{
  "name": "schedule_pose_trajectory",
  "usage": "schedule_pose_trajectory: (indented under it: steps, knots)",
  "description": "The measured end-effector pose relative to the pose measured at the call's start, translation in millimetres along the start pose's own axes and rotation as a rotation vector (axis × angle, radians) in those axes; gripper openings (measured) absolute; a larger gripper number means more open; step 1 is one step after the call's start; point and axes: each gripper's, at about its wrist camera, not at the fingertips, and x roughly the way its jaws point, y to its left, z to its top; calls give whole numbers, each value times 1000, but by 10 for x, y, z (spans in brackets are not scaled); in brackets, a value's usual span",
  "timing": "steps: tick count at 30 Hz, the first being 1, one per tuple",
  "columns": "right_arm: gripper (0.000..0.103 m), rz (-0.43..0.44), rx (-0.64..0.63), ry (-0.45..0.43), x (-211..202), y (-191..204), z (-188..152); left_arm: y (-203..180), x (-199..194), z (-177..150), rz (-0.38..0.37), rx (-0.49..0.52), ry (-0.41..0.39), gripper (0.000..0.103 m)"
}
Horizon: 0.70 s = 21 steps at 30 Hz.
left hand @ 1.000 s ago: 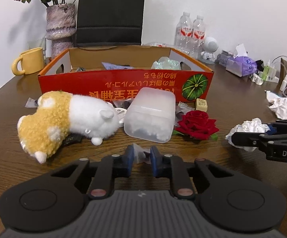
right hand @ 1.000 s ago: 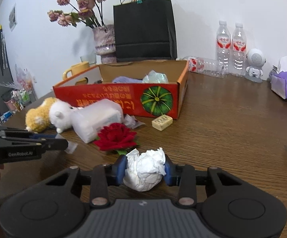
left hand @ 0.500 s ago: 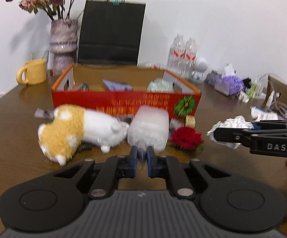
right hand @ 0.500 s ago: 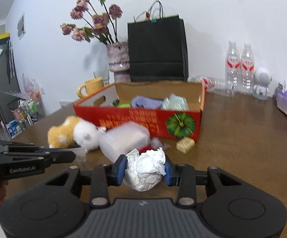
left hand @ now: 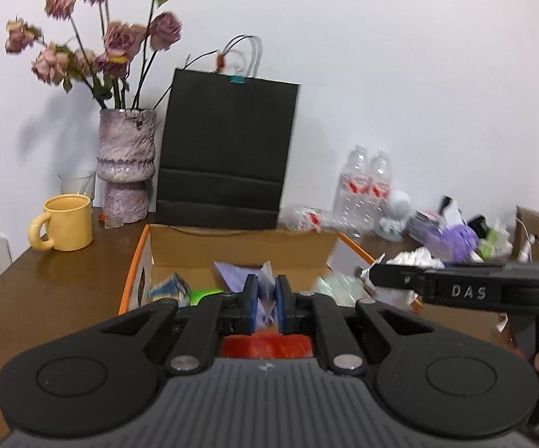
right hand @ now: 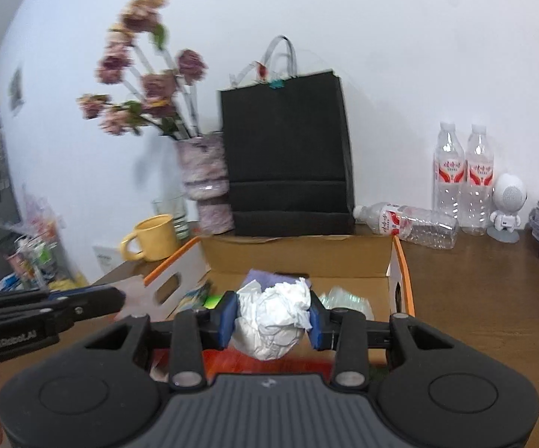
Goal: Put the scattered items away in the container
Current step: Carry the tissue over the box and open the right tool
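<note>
Our right tool [right hand: 273,323] grips the crumpled tissue [right hand: 272,321] over the box's [right hand: 403,261] near wall; our left tool [left hand: 265,304] is pinched narrow on a small clear scrap, too blurred to name. Only the right view shows the toppled bottle [right hand: 407,222] behind.

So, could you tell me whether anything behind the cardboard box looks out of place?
Yes: one water bottle lies on its side on the table behind the box, while two others stand upright beside it.
</note>
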Motion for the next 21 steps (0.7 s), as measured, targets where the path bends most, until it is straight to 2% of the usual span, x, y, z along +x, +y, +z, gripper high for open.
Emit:
schedule_pose_trajectory:
  steps: [5,11,15,17,20,21]
  knots:
    - [37,-46,37,43,680,-118,183,253,545,172,11,-63,18,10]
    - [37,-32,46,146,1325,-249,193,471,1032,164,10,-97,107,10]
    - [38,-54,16,195,1503,-248,124,513,1190,80,19,-91,167,11]
    - [43,-56,17,220,1535,-246,83,513,1216,56,14,-93,182,11]
    - [48,-67,14,228,1513,-229,63,487,1191,59,16,-82,186,15]
    - [50,-68,12,227,1494,-216,65,481,1171,66,14,-80,184,20]
